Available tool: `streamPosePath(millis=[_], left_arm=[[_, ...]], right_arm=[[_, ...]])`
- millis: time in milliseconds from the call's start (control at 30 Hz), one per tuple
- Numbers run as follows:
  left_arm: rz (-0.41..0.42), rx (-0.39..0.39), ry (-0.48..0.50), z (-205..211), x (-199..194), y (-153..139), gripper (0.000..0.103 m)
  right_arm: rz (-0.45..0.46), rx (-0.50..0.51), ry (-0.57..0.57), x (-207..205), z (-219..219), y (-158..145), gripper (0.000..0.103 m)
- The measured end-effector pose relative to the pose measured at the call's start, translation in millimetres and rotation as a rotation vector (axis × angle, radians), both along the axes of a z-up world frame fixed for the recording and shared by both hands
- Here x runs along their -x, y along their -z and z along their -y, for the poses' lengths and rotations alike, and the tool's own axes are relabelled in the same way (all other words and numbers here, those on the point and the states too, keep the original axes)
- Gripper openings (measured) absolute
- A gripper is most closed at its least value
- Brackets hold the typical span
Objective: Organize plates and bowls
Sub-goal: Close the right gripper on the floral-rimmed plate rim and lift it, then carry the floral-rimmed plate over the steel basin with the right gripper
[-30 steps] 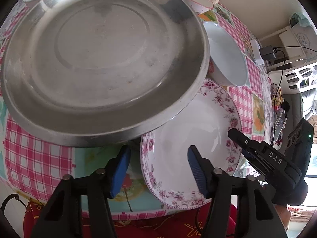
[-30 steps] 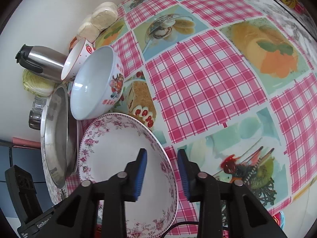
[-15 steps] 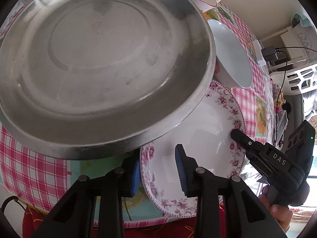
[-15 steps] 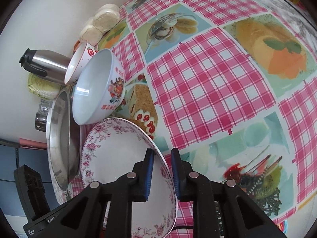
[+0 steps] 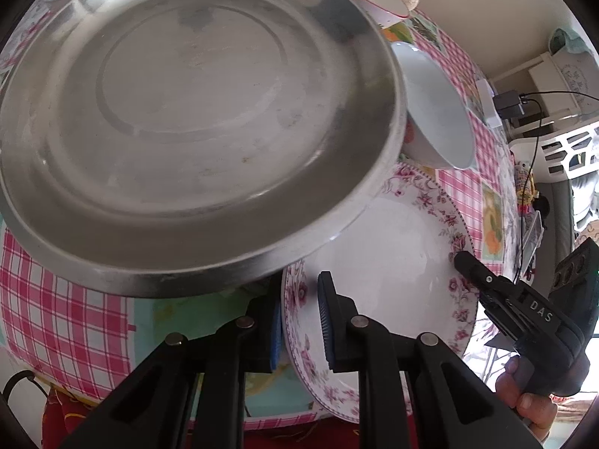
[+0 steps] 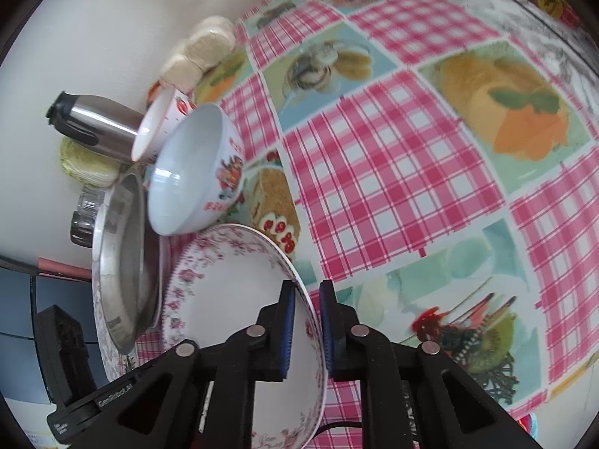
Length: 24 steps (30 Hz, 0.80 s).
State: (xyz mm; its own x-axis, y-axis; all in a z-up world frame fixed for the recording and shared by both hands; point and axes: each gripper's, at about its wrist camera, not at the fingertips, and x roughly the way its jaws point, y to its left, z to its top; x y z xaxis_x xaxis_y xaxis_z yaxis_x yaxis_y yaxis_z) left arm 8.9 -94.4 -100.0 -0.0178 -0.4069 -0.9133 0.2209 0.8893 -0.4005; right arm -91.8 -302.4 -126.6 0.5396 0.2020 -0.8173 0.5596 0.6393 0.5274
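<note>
A white plate with a pink floral rim [image 5: 397, 262] [image 6: 232, 292] sits at the table's near edge. My left gripper [image 5: 299, 318] is shut on its left rim. My right gripper [image 6: 307, 321] is shut on its right rim; it also shows in the left wrist view [image 5: 464, 262]. A large steel plate [image 5: 194, 119] [image 6: 119, 262] overlaps the floral plate's far left side. A white bowl with a red print [image 5: 434, 116] [image 6: 194, 168] stands tilted behind the floral plate. A smaller red-rimmed bowl [image 6: 161, 123] leans behind it.
The table has a pink checked cloth with food pictures [image 6: 393, 157]. A steel thermos [image 6: 97, 119], a cabbage [image 6: 86, 164], a glass jar [image 6: 86, 209] and pale round cakes [image 6: 202, 48] stand by the wall. A white basket and cables [image 5: 554, 142] are beyond the table.
Both grippers have closed from open onto the floral plate's opposite rims. The left gripper has moved in closer under the steel plate.
</note>
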Motion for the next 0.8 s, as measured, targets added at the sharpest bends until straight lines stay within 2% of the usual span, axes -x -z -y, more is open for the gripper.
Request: streamPosePath(millis=[500,633,800], left_arm=[[0.081,0.053,0.082,12.4,7.2,-21.3,0.017],[0.113,0.056,0.114,19.3,16.6,-33.3,0.017],[0.170,0.102,0.122,18.9,20.6,-50.6,0.017]], right_arm=[[0.062,0.016,0.033,28.6,10.0,-19.5,0.013],[0.076,0.031,0.046,35.9,12.1,-26.4,0.013],[0.103,0.066,0.061,44.9,11.6,-38.1,0.013]])
